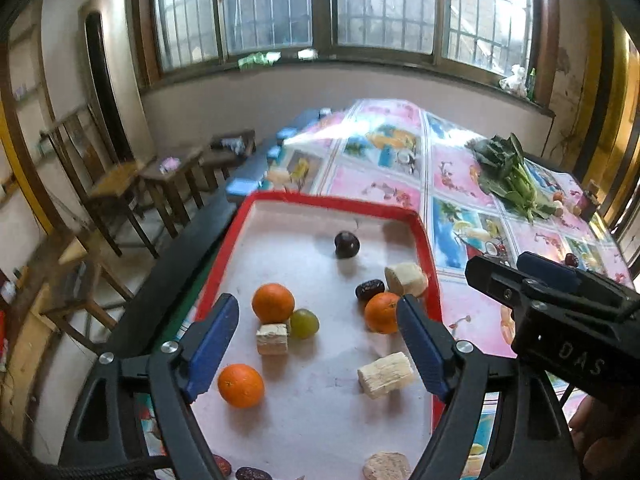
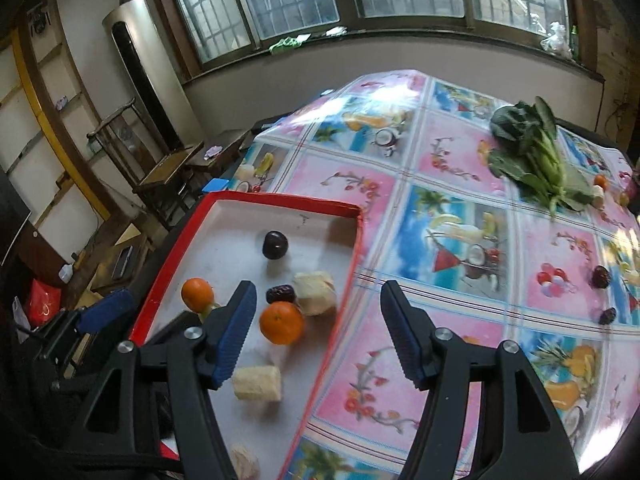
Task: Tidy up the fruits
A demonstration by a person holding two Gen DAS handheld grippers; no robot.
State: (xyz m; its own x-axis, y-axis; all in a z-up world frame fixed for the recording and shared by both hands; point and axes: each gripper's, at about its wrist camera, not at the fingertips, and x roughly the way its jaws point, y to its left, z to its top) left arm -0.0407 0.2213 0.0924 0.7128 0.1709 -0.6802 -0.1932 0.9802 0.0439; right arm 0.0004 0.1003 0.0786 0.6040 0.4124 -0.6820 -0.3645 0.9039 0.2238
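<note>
Both grippers, left (image 1: 318, 344) and right (image 2: 318, 334), hovered with fingers spread wide and empty over the red-rimmed tray (image 1: 332, 202) on the counter (image 2: 460, 248), where oranges (image 1: 273, 303), a grape (image 1: 304, 323) and a plum (image 1: 347, 244) lay.

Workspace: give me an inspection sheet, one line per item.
Surface: table under a fruit-print cloth; red-rimmed tray at its left edge.
Job's things: in the tray, three oranges, a green grape, a dark plum, a date and pale cut chunks; small dark fruits loose on the cloth.
Clutter: leafy greens on the cloth.
Grippers: left gripper and right gripper open, nothing between the jaws.
Cables: nothing seen.
Surroundings: barred windows, wooden chairs.
</note>
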